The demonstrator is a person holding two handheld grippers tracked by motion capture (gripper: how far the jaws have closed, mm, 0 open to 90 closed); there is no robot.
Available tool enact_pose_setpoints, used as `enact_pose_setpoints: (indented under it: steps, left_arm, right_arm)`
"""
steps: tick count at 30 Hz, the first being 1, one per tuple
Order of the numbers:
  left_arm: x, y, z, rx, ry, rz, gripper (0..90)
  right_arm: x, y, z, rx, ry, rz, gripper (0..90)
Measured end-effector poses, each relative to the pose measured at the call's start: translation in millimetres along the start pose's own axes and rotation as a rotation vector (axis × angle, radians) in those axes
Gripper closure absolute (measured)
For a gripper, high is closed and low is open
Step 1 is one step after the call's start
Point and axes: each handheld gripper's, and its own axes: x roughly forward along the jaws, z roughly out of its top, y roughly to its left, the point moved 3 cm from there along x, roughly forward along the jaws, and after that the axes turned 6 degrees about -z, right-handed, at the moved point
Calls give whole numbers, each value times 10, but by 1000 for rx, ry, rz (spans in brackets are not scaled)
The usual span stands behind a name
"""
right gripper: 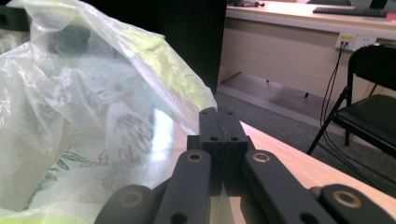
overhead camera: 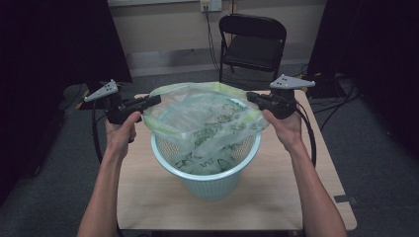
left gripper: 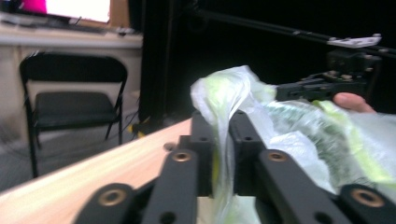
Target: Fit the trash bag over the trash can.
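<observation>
A thin, see-through plastic bag (overhead camera: 205, 118), pale green at its hem and printed with dark leafy marks, sits in a light blue basket (overhead camera: 205, 170) at the middle of the desk (overhead camera: 276, 197). Its mouth is stretched wide above the basket's rim, crinkled and glossy.

The left tool (overhead camera: 150, 100) is clamped on the bag's left edge; in the left gripper view the film is pinched between the two black jaws. The right tool (overhead camera: 252, 96) grips the right edge, its jaws pressed together on the film, though there the sheet between them is so thin that it is hard to make out.

The basket is round, tapering downward, its wall pierced with small holes. The bag hides most of its inside. A black folding chair (overhead camera: 253, 44) stands beyond the desk.
</observation>
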Motion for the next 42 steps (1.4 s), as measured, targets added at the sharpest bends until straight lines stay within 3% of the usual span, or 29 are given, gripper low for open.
enact_pose_setpoints:
  steps: [2, 6, 8, 12, 17, 19, 22, 23, 24, 27, 29, 32, 34, 35, 36, 42]
  left_arm:
    - [1, 81, -78, -32, 14, 36, 882]
    - [75, 181, -292, -82, 83, 69, 886]
    - [115, 214, -359, -102, 84, 66, 882]
    - [158, 230, -342, -107, 79, 88, 881]
    - [190, 277, -453, -125, 150, 130, 891]
    - [129, 254, -507, -145, 124, 73, 892]
    - [28, 170, -519, -127, 102, 28, 892]
    - [-5, 142, -500, -117, 90, 26, 889]
    - [-34, 130, -463, -105, 72, 52, 872]
    - [-63, 144, -305, -95, 0, 76, 686]
    - [-21, 123, -203, -62, -10, 72, 651]
    - [62, 54, -109, -27, 4, 64, 568]
    - [90, -7, -111, -8, 22, 48, 575]
    - [91, -43, -127, 12, 37, 31, 615]
    - [68, -76, -137, 40, 42, 43, 661]
    - [-158, -291, -208, 65, 44, 23, 684]
  right_arm:
    - [65, -47, -65, 19, 7, 0, 900]
    - [190, -55, -211, 42, 29, 20, 900]
    - [241, -44, -257, 47, 40, 30, 900]
    - [322, -58, -289, 51, 61, 28, 900]
    - [412, -59, -410, 38, 126, 29, 900]
    - [412, -57, -477, 44, 133, 36, 900]
    - [337, -81, -498, 49, 102, 37, 863]
    - [304, -94, -481, 49, 86, 31, 801]
    - [272, -110, -453, 49, 72, 15, 755]
    - [193, -156, -336, 40, 40, -32, 669]
    - [181, -174, -274, 14, 55, -58, 637]
    - [141, -190, -178, 14, 41, -66, 580]
    - [94, -188, -118, 16, 16, -73, 576]
    - [68, -176, -92, 19, 6, -68, 569]
    - [40, -158, -65, 19, -1, -66, 562]
    - [-125, -15, 54, -9, -45, -46, 537]
